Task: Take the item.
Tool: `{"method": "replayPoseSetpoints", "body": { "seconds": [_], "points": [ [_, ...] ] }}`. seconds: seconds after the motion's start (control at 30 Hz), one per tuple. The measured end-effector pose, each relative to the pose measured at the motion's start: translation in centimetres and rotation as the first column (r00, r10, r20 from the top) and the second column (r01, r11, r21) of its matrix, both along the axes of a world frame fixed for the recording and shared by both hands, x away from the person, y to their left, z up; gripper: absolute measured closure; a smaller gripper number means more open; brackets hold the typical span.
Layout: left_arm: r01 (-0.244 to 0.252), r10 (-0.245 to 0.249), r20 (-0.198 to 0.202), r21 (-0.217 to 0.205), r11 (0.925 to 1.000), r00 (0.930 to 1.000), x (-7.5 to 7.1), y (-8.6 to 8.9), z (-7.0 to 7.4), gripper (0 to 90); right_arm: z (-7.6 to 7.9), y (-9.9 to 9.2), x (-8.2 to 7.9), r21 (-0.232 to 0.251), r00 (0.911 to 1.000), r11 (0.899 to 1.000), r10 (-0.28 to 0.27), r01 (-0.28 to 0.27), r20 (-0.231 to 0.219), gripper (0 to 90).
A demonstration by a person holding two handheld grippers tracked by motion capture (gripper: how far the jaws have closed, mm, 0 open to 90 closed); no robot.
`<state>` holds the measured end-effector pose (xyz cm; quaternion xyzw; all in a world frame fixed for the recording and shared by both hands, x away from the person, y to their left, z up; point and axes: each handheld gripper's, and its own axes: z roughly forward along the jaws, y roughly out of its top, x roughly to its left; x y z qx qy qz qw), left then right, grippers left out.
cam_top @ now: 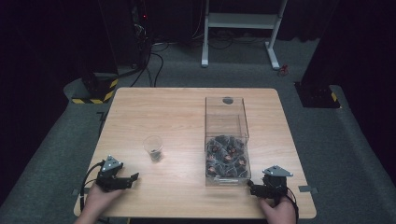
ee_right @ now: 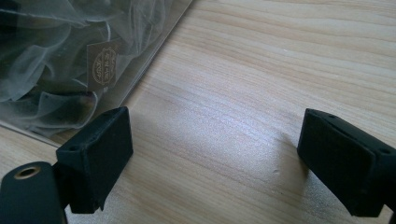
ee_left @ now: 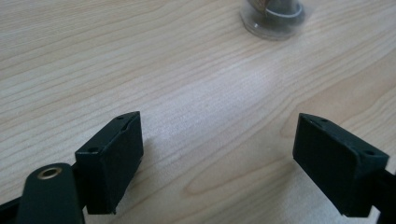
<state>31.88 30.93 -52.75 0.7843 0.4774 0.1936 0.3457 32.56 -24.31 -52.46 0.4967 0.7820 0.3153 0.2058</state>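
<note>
Basically nothing held yet: both grippers rest low on the table [cam_top: 187,107] at the near edge, jaws spread wide with bare wood between them. Left gripper [cam_top: 133,178] sits at about 7 o'clock on the table, right gripper [cam_top: 251,185] at about 5 o'clock, just beside the near right corner of the clear box [cam_top: 226,140].

The box holds a pile of sachets [cam_top: 226,156] in its near half; the small clear cup [cam_top: 152,148] stands left of it, near table centre, with something dark in the bottom.

Judgement: this looks like the start of a move-sachet-to-cup step, grasp not yet begun. Next move likely calls for the right gripper to lift over the box wall, come down into the pile and pinch one sachet without dragging its neighbours.

Right gripper view shows gauzy sachets [ee_right: 56,60] with a printed paper tag [ee_right: 103,65] behind the wall at 10 o'clock, detail the high view blurs. Left gripper view catches the cup base [ee_left: 273,21] at 1 o'clock, well apart.
</note>
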Motion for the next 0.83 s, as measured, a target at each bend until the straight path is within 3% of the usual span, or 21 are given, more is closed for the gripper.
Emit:
{"method": "replayPoseSetpoints", "body": {
  "seconds": [0.1,0.27,0.83],
  "points": [
    [-0.006,0.005,0.023,0.034,0.9994,0.9997,-0.26,-0.42,-0.17,15.1,0.00,0.00,0.00,0.000,1.0000,1.000,0.000,0.000,0.000,10.0],
    [-0.034,0.033,0.027,0.021,0.9992,0.9991,-0.46,-0.61,-0.30,14.1,0.00,0.01,-0.02,0.001,1.0000,1.000,-0.001,0.001,-0.001,10.0],
    [-0.032,0.031,0.024,0.022,0.9993,0.9992,-0.46,-0.56,-0.29,14.1,0.00,-0.03,-0.02,0.002,0.9998,1.000,-0.019,0.019,0.008,12.9]
  ]
}}
